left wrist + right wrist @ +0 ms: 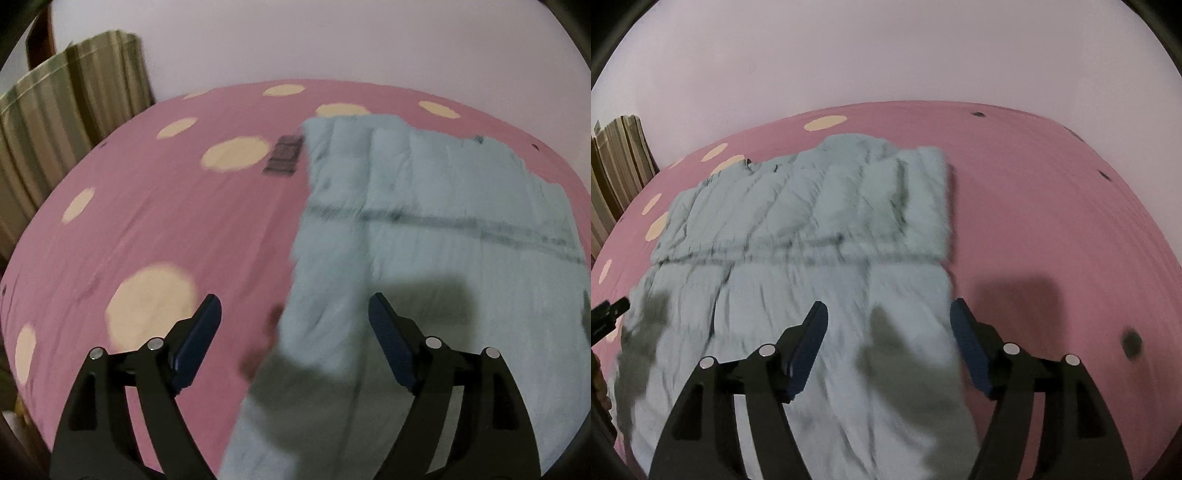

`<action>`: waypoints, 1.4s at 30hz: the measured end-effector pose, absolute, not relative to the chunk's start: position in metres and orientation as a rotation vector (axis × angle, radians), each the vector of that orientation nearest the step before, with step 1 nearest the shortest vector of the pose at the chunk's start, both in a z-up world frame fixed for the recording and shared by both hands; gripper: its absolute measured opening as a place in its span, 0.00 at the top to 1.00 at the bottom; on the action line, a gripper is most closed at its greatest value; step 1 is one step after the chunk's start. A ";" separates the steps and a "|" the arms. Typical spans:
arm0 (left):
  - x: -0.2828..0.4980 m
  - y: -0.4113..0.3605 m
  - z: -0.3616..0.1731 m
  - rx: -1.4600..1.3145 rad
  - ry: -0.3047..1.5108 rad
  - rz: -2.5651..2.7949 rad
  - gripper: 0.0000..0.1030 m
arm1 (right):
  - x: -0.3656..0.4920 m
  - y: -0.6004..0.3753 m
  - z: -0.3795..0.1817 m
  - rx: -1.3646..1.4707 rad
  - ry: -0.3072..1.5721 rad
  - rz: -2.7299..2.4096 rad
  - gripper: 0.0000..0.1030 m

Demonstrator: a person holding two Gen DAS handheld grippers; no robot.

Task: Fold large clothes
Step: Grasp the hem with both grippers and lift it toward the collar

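The left claw point(295, 310) has its two sides wide apart with nothing between them. It hangs over the bed point(147, 221), at the left edge of the blue cloth point(443, 229). The cloth lies flat ahead and to the right of this claw, partly folded. A small dark thing point(283, 159) sits far ahead, just beside the cloth's far corner; it is too blurry to tell what. A striped curtain point(66, 118) hangs far to the left.

The right claw point(889, 314) is also wide apart and holds nothing. It hangs over the cloth's right edge. Pink sheet lies to its right. Nothing blocks either claw.
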State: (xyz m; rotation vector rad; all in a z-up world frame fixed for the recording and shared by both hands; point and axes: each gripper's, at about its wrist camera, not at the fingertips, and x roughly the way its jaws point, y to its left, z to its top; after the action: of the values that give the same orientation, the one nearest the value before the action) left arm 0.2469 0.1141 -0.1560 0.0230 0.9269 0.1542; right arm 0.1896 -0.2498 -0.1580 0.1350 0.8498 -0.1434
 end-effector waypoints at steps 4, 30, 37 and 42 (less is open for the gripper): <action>0.192 0.137 -0.160 -0.023 0.954 0.166 0.18 | 0.148 -0.258 -0.163 0.144 0.870 -0.156 0.33; 0.099 0.145 -0.178 -0.185 1.005 0.044 0.72 | 0.037 -0.247 -0.209 0.221 0.944 -0.057 0.83; 0.093 0.140 -0.157 -0.192 0.955 0.022 0.92 | 0.029 -0.244 -0.192 0.248 0.870 -0.039 0.92; 0.097 0.141 -0.129 -0.221 0.891 0.023 0.93 | 0.031 -0.246 -0.169 0.273 0.810 -0.021 0.93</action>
State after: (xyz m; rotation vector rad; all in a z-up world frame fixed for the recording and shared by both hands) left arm 0.0970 0.1411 -0.1287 -0.2212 0.8914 0.0232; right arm 0.0307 -0.2459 -0.1685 0.2727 0.8104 -0.0213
